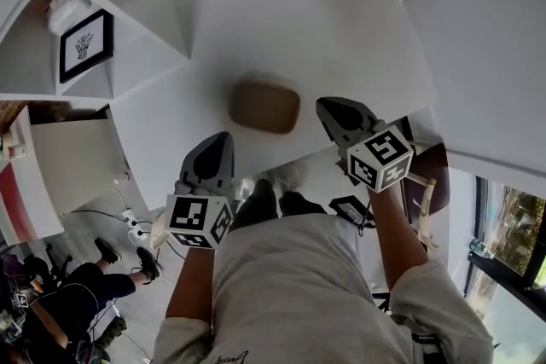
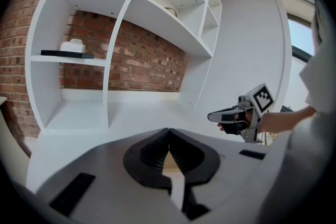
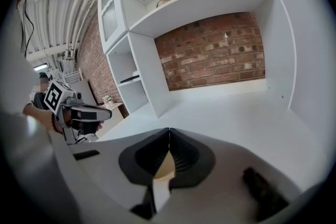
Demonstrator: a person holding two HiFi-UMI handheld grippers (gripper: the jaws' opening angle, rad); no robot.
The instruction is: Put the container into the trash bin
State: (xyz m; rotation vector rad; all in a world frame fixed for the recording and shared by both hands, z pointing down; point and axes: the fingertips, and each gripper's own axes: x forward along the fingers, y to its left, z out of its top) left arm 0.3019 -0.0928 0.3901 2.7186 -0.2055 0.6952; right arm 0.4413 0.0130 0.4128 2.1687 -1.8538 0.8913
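Container: the brown rounded-rectangular container lies on the white countertop, near its front edge, between the two grippers and touching neither.
Left gripper: fingers pressed together at the tips with nothing between them, held just off the front edge, left of the container.
Right gripper: fingers likewise closed on nothing, over the front edge, just right of the container.
Open room: bare countertop runs from the container back to the red brick wall.
Edges: white shelf unit bounds the left; a white side panel bounds the right.
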